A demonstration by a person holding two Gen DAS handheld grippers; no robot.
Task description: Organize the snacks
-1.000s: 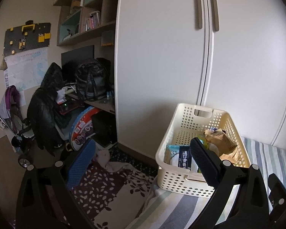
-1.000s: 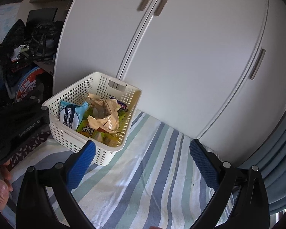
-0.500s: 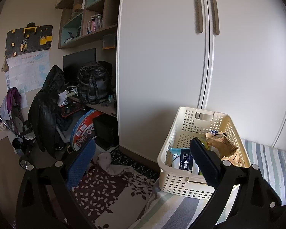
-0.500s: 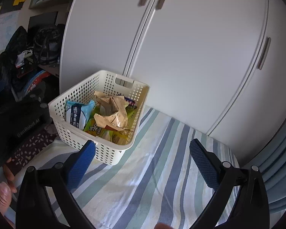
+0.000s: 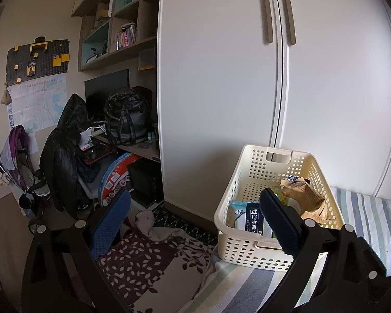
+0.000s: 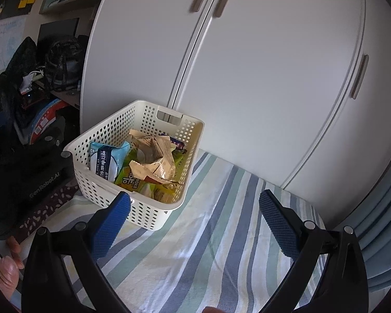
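A cream perforated basket (image 6: 112,130) (image 5: 250,172) stands on the striped bedsheet (image 6: 216,221) near the white wardrobe. Inside lie several snack packs: a light blue pack (image 6: 107,161) (image 5: 247,219), a crumpled tan bag (image 6: 156,156) (image 5: 302,195) and a green-yellow pack (image 6: 133,182). My right gripper (image 6: 194,220) hangs open above the sheet, just in front of the basket, holding nothing. My left gripper (image 5: 195,219) is open and empty too; its right finger overlaps the basket's near side. In the right wrist view the left gripper's black body (image 6: 26,172) sits left of the basket.
White wardrobe doors (image 6: 247,65) rise right behind the basket. A leaf-patterned blanket (image 5: 143,266) lies at the bed's left end. Beyond are a desk with a black backpack (image 5: 125,117), a jacket-draped chair (image 5: 62,156) and a stroller (image 5: 20,156). A blue curtain (image 6: 378,234) hangs right.
Both grippers have drawn back and risen slightly from the basket, staying open. The basket and its snacks have not moved.
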